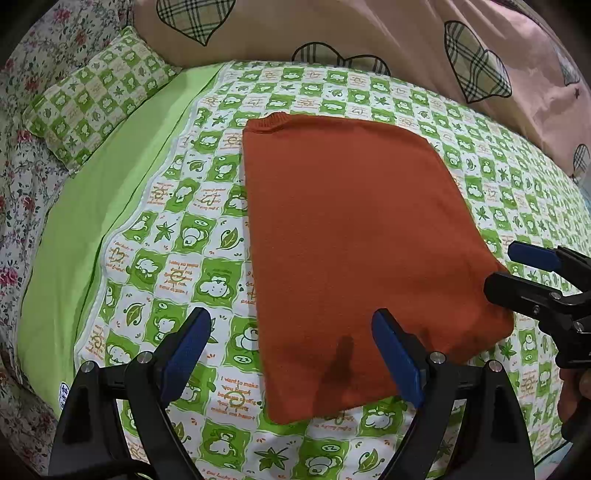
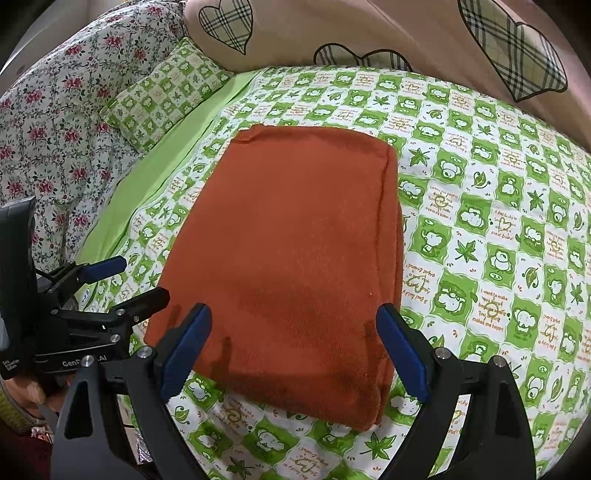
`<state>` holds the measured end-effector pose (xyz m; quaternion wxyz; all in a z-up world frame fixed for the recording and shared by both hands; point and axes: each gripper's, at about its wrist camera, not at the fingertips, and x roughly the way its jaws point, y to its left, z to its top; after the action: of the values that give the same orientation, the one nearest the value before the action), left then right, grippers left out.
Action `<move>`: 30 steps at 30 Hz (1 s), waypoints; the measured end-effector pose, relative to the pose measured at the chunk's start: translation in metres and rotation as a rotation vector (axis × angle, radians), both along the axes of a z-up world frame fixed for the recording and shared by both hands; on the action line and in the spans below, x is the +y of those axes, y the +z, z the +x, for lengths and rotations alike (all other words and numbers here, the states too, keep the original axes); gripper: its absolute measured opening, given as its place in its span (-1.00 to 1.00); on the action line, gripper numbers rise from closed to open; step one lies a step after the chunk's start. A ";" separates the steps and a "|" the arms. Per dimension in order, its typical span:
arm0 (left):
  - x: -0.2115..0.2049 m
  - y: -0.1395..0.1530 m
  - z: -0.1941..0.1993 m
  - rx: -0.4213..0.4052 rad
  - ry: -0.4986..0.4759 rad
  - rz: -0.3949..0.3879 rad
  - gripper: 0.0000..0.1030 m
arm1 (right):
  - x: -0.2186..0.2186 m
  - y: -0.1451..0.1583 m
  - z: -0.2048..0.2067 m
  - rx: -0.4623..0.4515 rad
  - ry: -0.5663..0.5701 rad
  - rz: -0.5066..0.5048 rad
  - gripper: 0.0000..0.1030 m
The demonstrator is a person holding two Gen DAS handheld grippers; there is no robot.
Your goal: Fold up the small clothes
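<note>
Sweater, folded, lies flat just ahead of left tongs and right tongs, both spread apart.

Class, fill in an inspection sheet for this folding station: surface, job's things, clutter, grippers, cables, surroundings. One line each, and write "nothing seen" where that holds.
Surface: a bed sheet with a green and white cartoon check, lying fairly flat.
Job's things: one rust-orange knit garment, folded into a neat rectangle, ribbed edge at the far end.
Clutter: nothing seen.
Grippers: left gripper open, over the garment's near left corner; right gripper open, over its near edge. Neither holds cloth.
Cables: nothing seen.
Surroundings: a matching check pillow, a floral quilt on the left, a pink duvet with plaid hearts at the far side.
</note>
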<state>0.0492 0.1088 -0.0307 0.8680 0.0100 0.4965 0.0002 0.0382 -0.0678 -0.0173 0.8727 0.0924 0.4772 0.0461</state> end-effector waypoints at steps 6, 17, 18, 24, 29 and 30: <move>-0.001 0.000 0.001 0.000 -0.007 0.000 0.73 | 0.000 0.000 0.000 0.000 -0.001 -0.001 0.76; -0.002 0.001 0.002 -0.005 -0.012 0.006 0.73 | -0.001 0.000 0.000 0.000 0.000 0.000 0.76; -0.002 0.001 0.002 -0.004 -0.012 0.005 0.73 | -0.002 0.000 0.000 -0.001 0.000 -0.001 0.76; -0.002 0.001 0.002 -0.003 -0.011 0.002 0.73 | -0.002 0.002 0.000 -0.008 -0.004 0.000 0.76; -0.002 0.001 0.002 -0.003 -0.011 0.003 0.73 | -0.002 0.001 0.000 -0.008 -0.004 0.000 0.76; -0.002 0.001 0.002 -0.004 -0.010 0.003 0.73 | -0.002 0.002 0.000 -0.009 -0.005 0.001 0.76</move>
<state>0.0513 0.1071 -0.0297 0.8690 0.0138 0.4947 -0.0035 0.0382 -0.0700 -0.0152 0.8748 0.0938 0.4731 0.0445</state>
